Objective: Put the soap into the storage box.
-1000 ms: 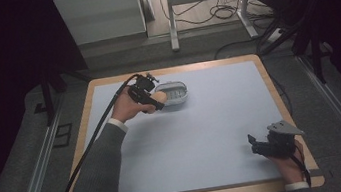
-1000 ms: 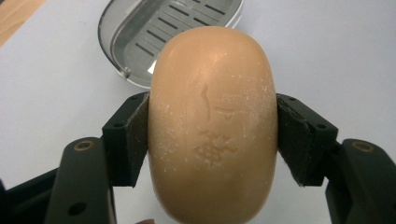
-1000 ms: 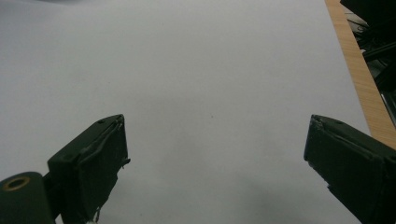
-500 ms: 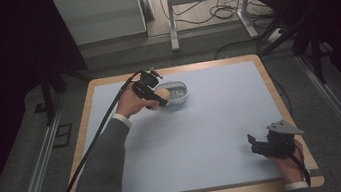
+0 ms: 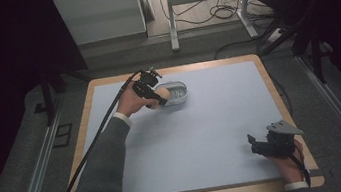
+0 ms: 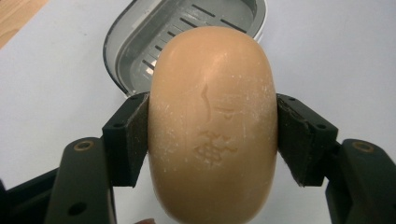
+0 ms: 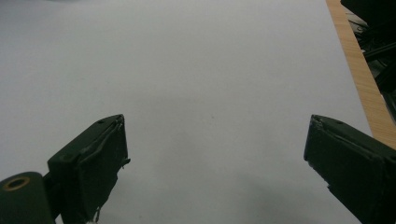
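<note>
Peach-coloured soap (image 6: 212, 126) sits clamped between my left gripper (image 6: 212, 133) pads, one black pad pressed flat on each long side of the bar, which stands lengthwise up the left gripper view. From the high view, that left gripper (image 5: 150, 90) is at the far left part of the table, just at the near-left rim of the soap dish (image 5: 176, 92). The bar (image 5: 155, 104) shows as a small pale lump under the tool, right beside the dish and not yet in it.

Looking along the jaws, the dish (image 6: 140, 35) lies just beyond the bar, its grey slatted floor bare and its white rim clean. I judge the step in hand to be the carry to the dish: the grasp is made, the placing is not.

Next I would need to bring the bar over the slatted floor, lower it until it rests there, and only then let the pads part. The bar looks smooth and rounded, so I reckon it could slide if I tilt the tool too far.

Farther right, the pale blue table mat (image 5: 213, 130) is bare across its middle. At the near right corner my right gripper (image 5: 258, 145) rests low by the wooden edge, and in the right gripper view its jaws stand wide apart with nothing between them, idle for now.
</note>
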`<action>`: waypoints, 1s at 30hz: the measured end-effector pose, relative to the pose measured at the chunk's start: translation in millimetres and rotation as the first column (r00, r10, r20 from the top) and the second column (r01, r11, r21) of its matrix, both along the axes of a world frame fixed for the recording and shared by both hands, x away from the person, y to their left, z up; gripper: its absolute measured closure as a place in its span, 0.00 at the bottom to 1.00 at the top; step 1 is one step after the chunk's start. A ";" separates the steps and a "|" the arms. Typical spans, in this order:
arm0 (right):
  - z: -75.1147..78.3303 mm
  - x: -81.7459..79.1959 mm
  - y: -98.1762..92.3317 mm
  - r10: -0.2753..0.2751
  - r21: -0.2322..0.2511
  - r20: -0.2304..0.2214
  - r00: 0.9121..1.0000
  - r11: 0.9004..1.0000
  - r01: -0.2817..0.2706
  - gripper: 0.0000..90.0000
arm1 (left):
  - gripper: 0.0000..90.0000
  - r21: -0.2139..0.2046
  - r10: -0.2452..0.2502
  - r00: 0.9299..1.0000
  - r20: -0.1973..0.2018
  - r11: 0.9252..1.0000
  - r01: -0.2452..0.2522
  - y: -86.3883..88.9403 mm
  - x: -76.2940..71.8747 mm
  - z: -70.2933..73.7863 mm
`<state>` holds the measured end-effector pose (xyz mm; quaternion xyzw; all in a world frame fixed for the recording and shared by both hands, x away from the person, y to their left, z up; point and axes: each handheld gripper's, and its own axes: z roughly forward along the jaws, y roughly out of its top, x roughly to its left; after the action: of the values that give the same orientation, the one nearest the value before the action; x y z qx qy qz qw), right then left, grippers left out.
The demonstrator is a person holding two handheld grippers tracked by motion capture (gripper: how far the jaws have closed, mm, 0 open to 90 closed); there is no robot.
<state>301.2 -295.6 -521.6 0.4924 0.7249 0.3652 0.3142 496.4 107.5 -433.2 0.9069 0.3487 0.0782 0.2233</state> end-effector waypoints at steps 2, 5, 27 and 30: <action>0.0 0.0 0.4 0.000 -0.001 0.000 1.000 1.000 0.000 0.07 | 0.36 0.008 -0.005 1.000 0.004 1.000 0.005 -1.9 2.2 1.3; 0.0 0.0 0.6 0.000 -0.003 0.000 1.000 1.000 0.000 0.07 | 0.36 0.010 -0.011 1.000 0.010 1.000 0.011 -6.1 5.9 2.4; -1.9 0.7 -2.2 -0.008 0.001 -0.007 1.000 1.000 0.008 0.07 | 0.36 0.067 -0.051 0.999 0.004 0.996 0.051 -33.5 32.2 -1.6; -2.2 1.0 -2.6 -0.008 -0.001 -0.006 1.000 1.000 0.008 0.07 | 0.36 0.067 -0.051 0.999 0.004 0.996 0.051 -36.3 35.7 -3.1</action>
<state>302.2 -298.2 -523.8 0.4960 0.7242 0.3621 0.3138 532.1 71.2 -436.3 0.9223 0.3219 0.0867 0.1956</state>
